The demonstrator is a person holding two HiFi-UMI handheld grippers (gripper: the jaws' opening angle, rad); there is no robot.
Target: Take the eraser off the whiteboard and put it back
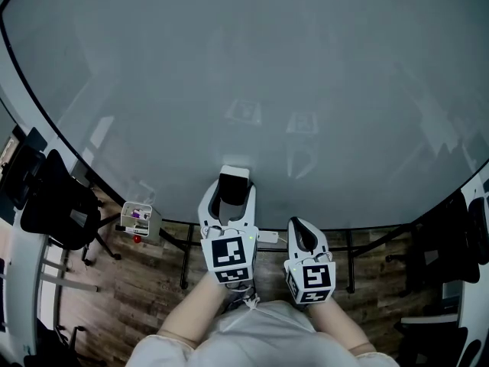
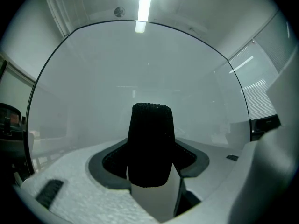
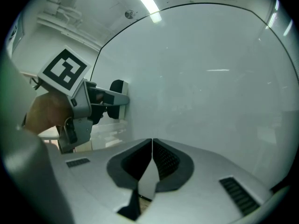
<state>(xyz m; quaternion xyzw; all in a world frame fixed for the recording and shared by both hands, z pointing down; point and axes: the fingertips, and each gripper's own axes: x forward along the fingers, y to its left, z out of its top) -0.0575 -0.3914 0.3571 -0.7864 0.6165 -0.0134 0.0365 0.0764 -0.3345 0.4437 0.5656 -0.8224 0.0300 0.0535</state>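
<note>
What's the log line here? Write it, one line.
left gripper: jaws shut on eraser | eraser: at whiteboard | right gripper: jaws shut, empty

We note the eraser (image 1: 233, 188) between the left gripper's (image 1: 228, 199) jaws, at the whiteboard (image 1: 252, 75); the right gripper (image 1: 302, 229) sits just beside, closed.

No text or numbers can be read; black-and-white square code patterns mark the white cubes (image 1: 229, 254) on the left gripper (image 1: 231, 185) and right gripper (image 1: 300, 226).
</note>
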